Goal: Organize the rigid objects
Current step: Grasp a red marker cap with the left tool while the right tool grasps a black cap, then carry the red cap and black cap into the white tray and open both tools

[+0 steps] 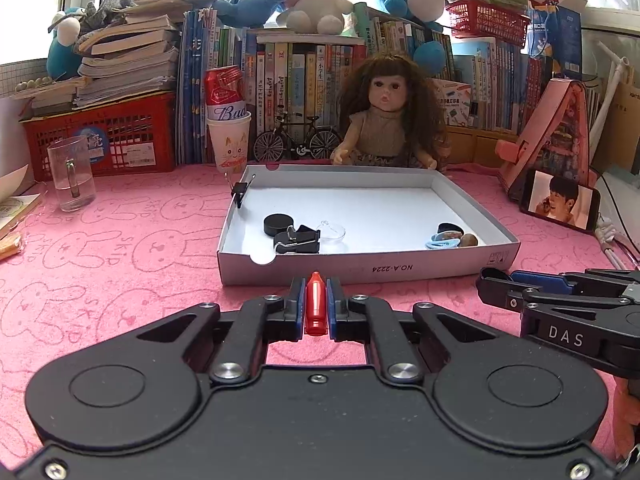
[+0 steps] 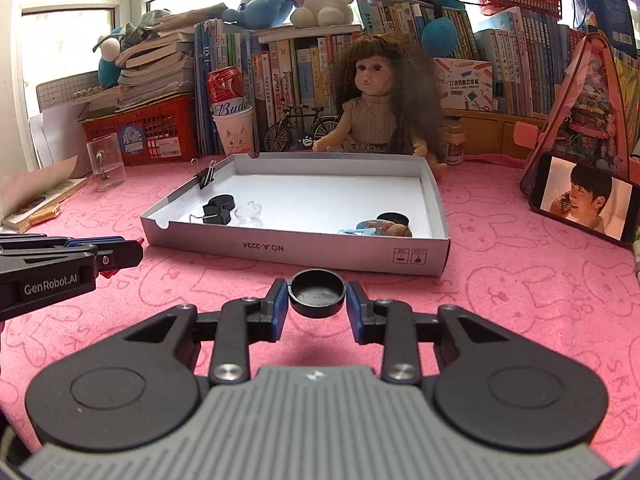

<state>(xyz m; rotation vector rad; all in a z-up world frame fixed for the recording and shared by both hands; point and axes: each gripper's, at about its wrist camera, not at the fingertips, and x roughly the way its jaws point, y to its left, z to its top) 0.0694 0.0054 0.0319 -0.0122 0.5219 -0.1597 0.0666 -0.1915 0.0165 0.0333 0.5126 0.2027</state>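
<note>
My left gripper point(image 1: 315, 286) is shut on a small red bullet-shaped piece point(image 1: 314, 304), held above the pink mat just in front of the white cardboard box point(image 1: 360, 270). My right gripper point(image 2: 317, 287) is shut on a round black cap point(image 2: 317, 293), also hovering in front of the box point(image 2: 304, 246). Inside the box lie a black disc point(image 1: 278, 224), a black binder clip point(image 1: 298, 240), a clear dome point(image 1: 332, 231), a blue hair clip point(image 1: 442, 244) and a brown piece point(image 1: 469, 240). Another binder clip point(image 1: 240, 190) grips the box's left wall.
A doll point(image 1: 384, 120), a toy bicycle point(image 1: 298, 140), a paper cup point(image 1: 229, 144) and shelves of books stand behind the box. A glass mug point(image 1: 72, 178) and red crate point(image 1: 104, 140) are at left. A phone point(image 1: 560, 202) leans at right.
</note>
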